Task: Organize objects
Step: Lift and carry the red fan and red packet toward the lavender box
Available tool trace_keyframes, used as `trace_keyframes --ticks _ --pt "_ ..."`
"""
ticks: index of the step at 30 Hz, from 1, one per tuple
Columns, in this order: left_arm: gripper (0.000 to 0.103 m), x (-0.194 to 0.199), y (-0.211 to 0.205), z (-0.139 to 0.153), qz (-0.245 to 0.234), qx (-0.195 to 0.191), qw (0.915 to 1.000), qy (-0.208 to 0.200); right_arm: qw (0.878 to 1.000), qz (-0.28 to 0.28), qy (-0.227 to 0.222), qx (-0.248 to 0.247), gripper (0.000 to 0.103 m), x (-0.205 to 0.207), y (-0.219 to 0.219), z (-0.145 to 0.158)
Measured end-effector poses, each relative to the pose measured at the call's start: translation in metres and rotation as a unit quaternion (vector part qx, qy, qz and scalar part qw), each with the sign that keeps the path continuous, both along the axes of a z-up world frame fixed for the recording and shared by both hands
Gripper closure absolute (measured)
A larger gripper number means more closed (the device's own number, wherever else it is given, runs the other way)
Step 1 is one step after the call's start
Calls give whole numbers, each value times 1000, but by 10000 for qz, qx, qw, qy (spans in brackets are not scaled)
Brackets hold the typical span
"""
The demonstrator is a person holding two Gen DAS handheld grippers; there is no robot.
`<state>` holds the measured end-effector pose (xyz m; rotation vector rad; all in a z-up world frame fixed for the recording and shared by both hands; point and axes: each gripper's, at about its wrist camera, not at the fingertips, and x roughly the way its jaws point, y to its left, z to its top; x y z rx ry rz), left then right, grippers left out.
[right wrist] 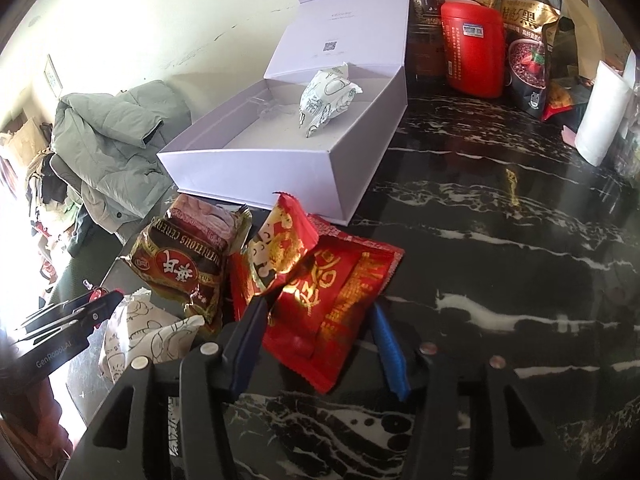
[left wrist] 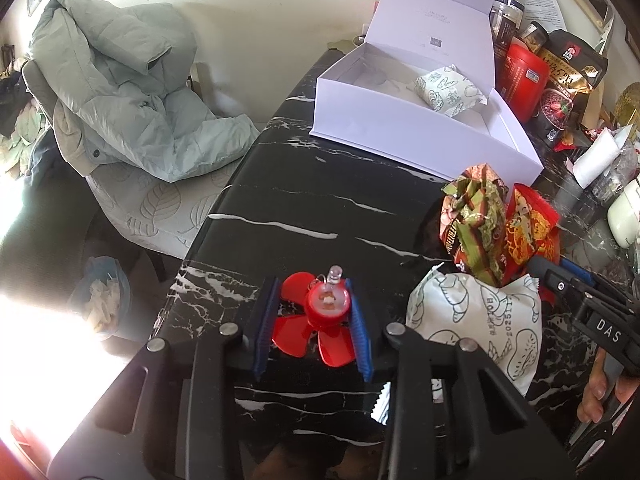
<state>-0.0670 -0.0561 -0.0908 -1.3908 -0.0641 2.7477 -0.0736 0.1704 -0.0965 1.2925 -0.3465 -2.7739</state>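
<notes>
A small red toy fan (left wrist: 320,320) lies on the black marble table (left wrist: 304,216) between the blue pads of my left gripper (left wrist: 314,294); the jaws stand around its hub and look apart from it. My right gripper (right wrist: 318,312) is open around a red snack packet (right wrist: 332,300). Beside it lie a brown cereal packet (right wrist: 180,264) and a white printed packet (right wrist: 140,332). An open white box (right wrist: 280,160) holds another white printed packet (right wrist: 324,100). The packets also show in the left wrist view (left wrist: 492,224), and so does the box (left wrist: 400,124).
Jars, a red canister (right wrist: 474,48) and a dark food bag (right wrist: 528,40) crowd the table's back right. A white paper roll (right wrist: 600,112) stands at right. A chair with a grey-green coat (left wrist: 120,88) stands left of the table, and a bin (left wrist: 102,300) below it.
</notes>
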Motion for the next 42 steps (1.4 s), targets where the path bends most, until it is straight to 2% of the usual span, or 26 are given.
trace_keyframes --ticks 2,5,6,18,34,42 --pt "71 -1 1 -1 -4 -8 10000 -6 10000 -32 33 15 50 -1 0 0" --pt "71 -1 0 -1 18 -16 10000 -7 9999 -73 33 84 74 -1 1 0" --pt "71 -1 0 -1 22 -4 10000 -7 9999 -72 64 73 78 0 2 0" --pt "71 4 4 16 -14 -62 9998 174 9994 -156 264 136 88 18 11 13" --pt "71 17 32 47 -268 -120 9984 492 9977 -210 638 -88 90 50 34 39" --pt "71 20 51 67 -490 -146 9964 675 9967 68 771 -246 90 67 40 60"
